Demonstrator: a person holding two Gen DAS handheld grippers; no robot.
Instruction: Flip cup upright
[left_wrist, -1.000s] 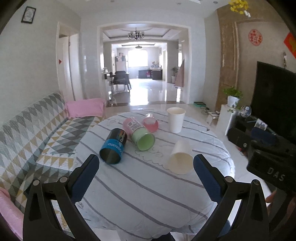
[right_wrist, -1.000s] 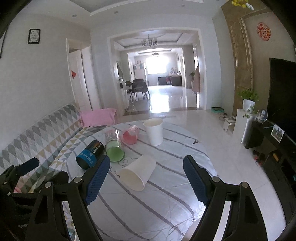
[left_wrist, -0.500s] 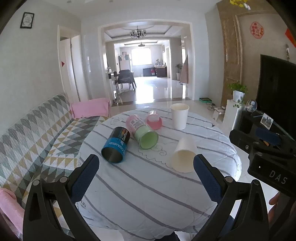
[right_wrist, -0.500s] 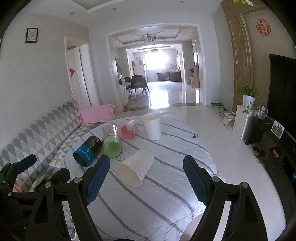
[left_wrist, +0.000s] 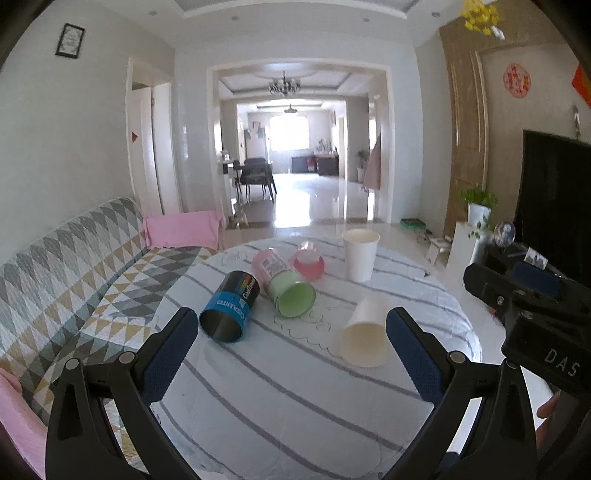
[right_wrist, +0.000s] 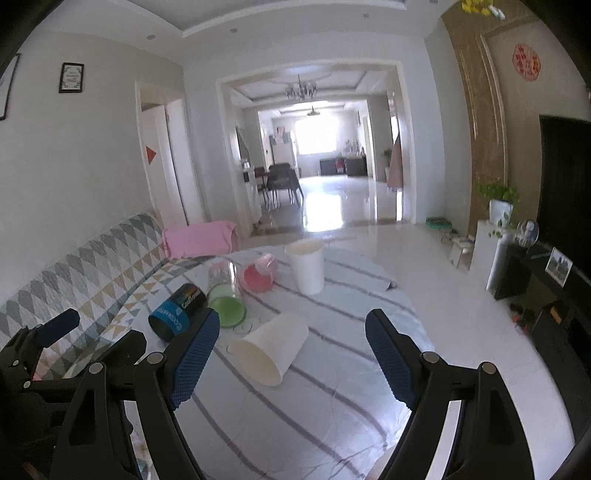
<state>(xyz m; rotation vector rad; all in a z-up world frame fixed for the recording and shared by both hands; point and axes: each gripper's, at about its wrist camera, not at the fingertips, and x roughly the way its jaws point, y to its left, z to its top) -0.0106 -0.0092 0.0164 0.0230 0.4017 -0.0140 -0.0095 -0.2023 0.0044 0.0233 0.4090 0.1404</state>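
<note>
Five cups sit on the round desk under a striped cloth. A white paper cup lies on its side near the middle, its open mouth facing the near edge. A second white cup stands upright toward the far edge. Lying tipped toward the left edge are a blue-and-black cup, a green cup just beside it, and a pink cup behind.

Both tongs hang over the near edge, touching nothing. The left tongs are spread wide and empty, the lying white cup just inside the right finger in view. The right tongs are also wide and empty, framing that same cup. The near half of the cloth is bare, with free room around the lying white cup on every side. A patterned sofa runs along the left edge.
</note>
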